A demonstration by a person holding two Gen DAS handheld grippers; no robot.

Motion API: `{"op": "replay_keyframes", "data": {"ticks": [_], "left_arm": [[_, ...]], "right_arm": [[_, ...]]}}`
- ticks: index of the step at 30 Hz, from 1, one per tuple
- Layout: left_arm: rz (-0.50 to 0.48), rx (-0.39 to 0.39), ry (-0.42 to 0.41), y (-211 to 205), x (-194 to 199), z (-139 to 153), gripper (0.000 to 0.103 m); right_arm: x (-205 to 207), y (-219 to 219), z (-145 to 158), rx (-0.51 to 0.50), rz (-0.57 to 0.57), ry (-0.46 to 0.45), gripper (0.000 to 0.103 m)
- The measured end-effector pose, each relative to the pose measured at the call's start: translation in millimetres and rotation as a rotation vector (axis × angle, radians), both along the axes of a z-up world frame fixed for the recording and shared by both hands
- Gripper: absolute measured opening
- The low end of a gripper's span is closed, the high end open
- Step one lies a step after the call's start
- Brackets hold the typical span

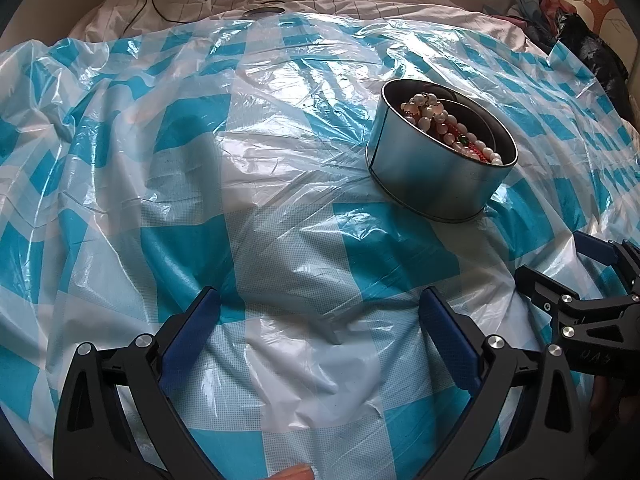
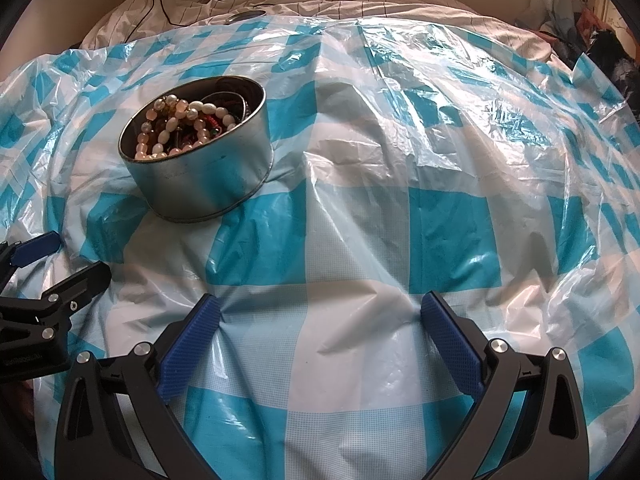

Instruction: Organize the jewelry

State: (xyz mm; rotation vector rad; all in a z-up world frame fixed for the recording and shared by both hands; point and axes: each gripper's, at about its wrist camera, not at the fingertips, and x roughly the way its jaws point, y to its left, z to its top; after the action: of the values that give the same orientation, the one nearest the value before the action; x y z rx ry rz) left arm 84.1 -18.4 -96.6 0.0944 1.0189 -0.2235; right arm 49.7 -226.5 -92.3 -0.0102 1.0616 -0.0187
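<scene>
Jewelry fills the round tin; both grippers' jaws spread wide, empty.

Blue-and-white checks pretty much everywhere

The plastic sheet is checked turquoise, pale blue and white, kinda glossy. The tin is plain silver-grey, and the beads inside are mostly pearly white and pinkish, with some red and one green bit. Both grippers, left and right, are black with dark blue pads. The bedding behind is white with thin dark lines.
</scene>
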Motion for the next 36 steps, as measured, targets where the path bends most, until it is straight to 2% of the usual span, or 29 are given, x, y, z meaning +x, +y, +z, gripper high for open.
{"op": "replay_keyframes", "data": {"ticks": [36], "left_arm": [[-0.001, 0.0, 0.001, 0.1, 0.4, -0.1, 0.096]], "right_arm": [[-0.9, 1.7, 0.5, -0.018, 0.001, -0.003, 0.096]]}}
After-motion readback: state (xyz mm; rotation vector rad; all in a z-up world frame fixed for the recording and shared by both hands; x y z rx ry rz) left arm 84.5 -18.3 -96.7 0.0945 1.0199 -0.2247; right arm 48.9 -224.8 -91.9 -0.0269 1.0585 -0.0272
